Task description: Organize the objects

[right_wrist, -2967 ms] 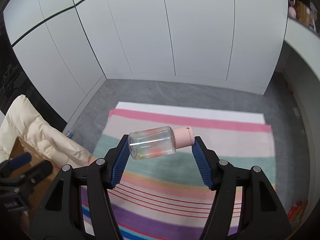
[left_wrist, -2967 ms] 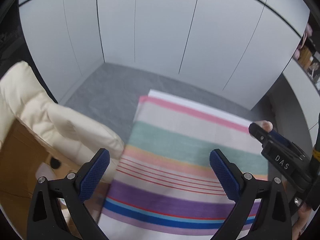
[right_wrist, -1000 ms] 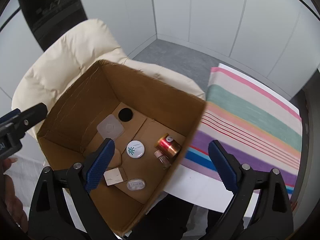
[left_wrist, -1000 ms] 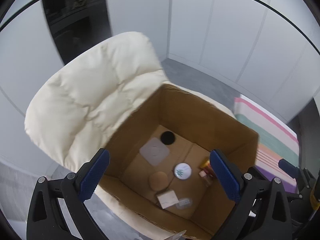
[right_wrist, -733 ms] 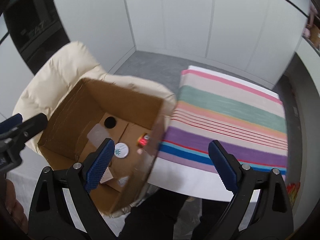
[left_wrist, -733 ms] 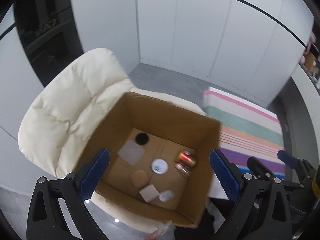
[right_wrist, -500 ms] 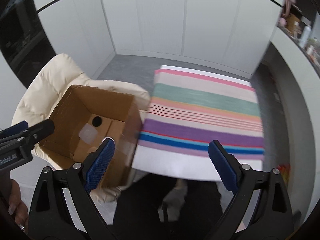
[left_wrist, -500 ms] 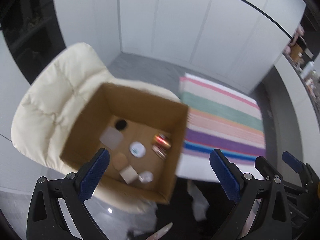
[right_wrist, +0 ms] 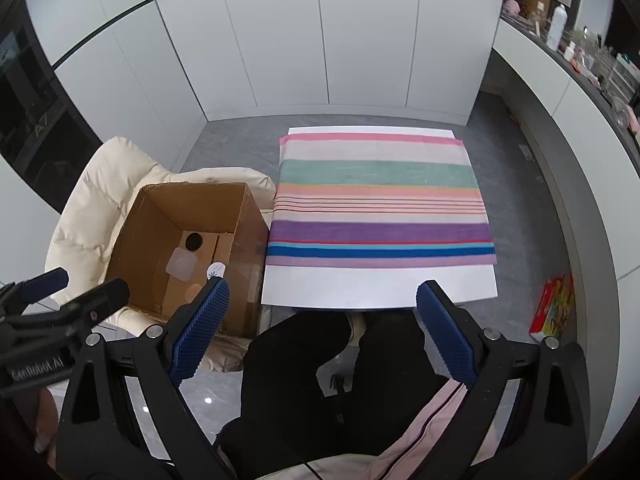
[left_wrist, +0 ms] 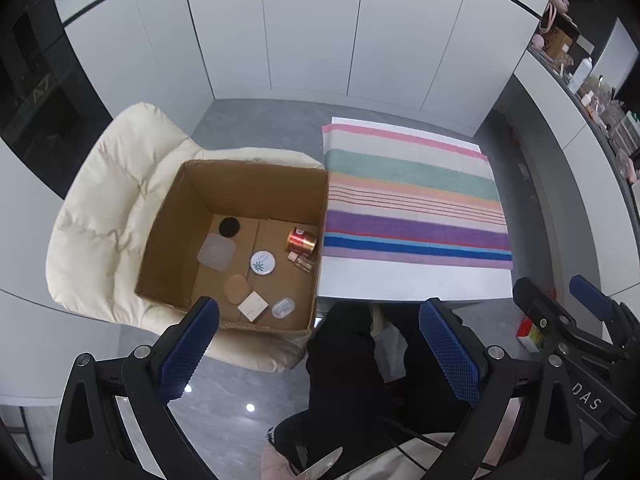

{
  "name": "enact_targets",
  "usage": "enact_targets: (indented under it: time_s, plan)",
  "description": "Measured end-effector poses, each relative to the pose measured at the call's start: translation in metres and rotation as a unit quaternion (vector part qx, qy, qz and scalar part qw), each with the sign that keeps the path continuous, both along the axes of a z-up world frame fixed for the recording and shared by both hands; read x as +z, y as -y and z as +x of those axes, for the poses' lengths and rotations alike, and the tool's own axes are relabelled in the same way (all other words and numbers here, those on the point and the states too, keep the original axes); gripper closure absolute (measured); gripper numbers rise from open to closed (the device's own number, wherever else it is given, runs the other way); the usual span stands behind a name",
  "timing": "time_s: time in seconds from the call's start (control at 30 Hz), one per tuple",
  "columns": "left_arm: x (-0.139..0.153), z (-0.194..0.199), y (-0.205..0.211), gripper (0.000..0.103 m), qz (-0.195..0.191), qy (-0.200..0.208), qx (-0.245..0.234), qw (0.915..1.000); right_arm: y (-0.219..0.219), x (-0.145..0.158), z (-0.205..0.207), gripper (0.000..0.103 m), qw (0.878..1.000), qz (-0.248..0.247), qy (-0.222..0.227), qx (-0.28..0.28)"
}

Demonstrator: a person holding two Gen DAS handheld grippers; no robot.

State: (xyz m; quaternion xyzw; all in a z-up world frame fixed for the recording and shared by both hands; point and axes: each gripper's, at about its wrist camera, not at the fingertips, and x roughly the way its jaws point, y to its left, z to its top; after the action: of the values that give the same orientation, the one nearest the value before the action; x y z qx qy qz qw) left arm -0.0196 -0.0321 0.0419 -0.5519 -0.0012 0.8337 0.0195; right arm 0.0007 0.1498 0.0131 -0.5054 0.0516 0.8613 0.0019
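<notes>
— Item one, the cardboard box (left_wrist: 188, 236): where do I log it?

— I see it open-topped on the cream padded chair (left_wrist: 100, 216), left of the table, its right wall just beside the table's left edge. I log on its floor: a black disc (left_wrist: 229, 227) at the far side; a translucent square lid (left_wrist: 216, 252) near that; a white round tin with a green leaf mark (left_wrist: 262, 262) at the middle; a copper-coloured can (left_wrist: 301, 240) lying on its side against the right wall; a small clear bottle with a pink cap (left_wrist: 301, 261) touching the near side of the can; a tan rounded pad (left_wrist: 237, 289), a white square (left_wrist: 253, 306) and a small clear oval case (left_wrist: 283, 307) along the near side.

— Item two, the grippers?

— My left gripper (left_wrist: 318, 358) has its blue-padded fingers (left_wrist: 190, 350) spread wide with nothing between them, held above the floor near the box. My right gripper (right_wrist: 322, 330) is likewise spread wide and carries nothing; it hangs over the near table edge.

— Surroundings?

— A striped cloth (right_wrist: 380, 200) covers most of the white table (right_wrist: 376, 288). The operator's dark-trousered legs (right_wrist: 340, 380) sit below the near edge. A colourful flat box (right_wrist: 554, 308) lies on the grey floor to the right. White cabinet panels (right_wrist: 320, 40) line the far wall.
</notes>
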Motion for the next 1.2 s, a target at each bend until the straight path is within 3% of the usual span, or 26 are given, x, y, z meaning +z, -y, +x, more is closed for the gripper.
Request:
enact_targets:
  time_s: [0.2, 1.2]
  plan:
    - [-0.001, 0.004, -0.010, 0.002, -0.025, 0.000, -0.011, 0.9996, -0.003, -0.007, 0.001, 0.007, 1.000, -0.002, 0.010, -0.013]
    - [-0.010, 0.001, -0.009, 0.002, -0.029, 0.014, -0.003, 0.9995, -0.001, -0.014, 0.003, 0.007, 1.000, -0.011, 0.025, -0.011]
